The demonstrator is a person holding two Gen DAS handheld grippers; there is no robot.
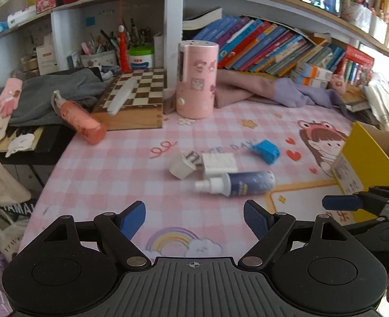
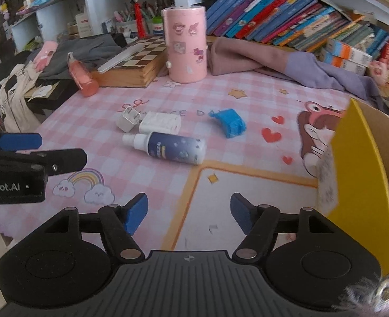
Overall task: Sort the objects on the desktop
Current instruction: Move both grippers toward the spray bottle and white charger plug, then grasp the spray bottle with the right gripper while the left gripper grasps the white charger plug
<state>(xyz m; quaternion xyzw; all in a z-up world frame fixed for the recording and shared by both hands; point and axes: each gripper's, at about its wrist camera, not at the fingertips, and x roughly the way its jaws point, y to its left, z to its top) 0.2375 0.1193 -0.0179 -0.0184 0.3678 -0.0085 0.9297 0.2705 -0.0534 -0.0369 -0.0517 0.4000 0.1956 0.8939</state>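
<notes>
A navy spray bottle (image 1: 240, 183) (image 2: 172, 148) lies on its side on the pink checked mat (image 1: 115, 169). Behind it lie a white plug adapter (image 1: 182, 165) (image 2: 128, 120) and a white charger block (image 1: 218, 163) (image 2: 160, 124). A small blue object (image 1: 265, 150) (image 2: 230, 122) lies to their right. My left gripper (image 1: 194, 219) is open and empty, short of the bottle. My right gripper (image 2: 188, 212) is open and empty, near the mat's front, beside a yellow cardboard box (image 1: 363, 163) (image 2: 360, 171).
A pink cylinder holder (image 1: 195, 79) (image 2: 186, 45), a chessboard box (image 1: 133, 103) (image 2: 139, 63) and an orange pump bottle (image 1: 81, 119) (image 2: 82, 75) stand at the back. Pink and purple cloths (image 1: 273, 89) (image 2: 273, 60) lie under a row of books (image 1: 268, 45).
</notes>
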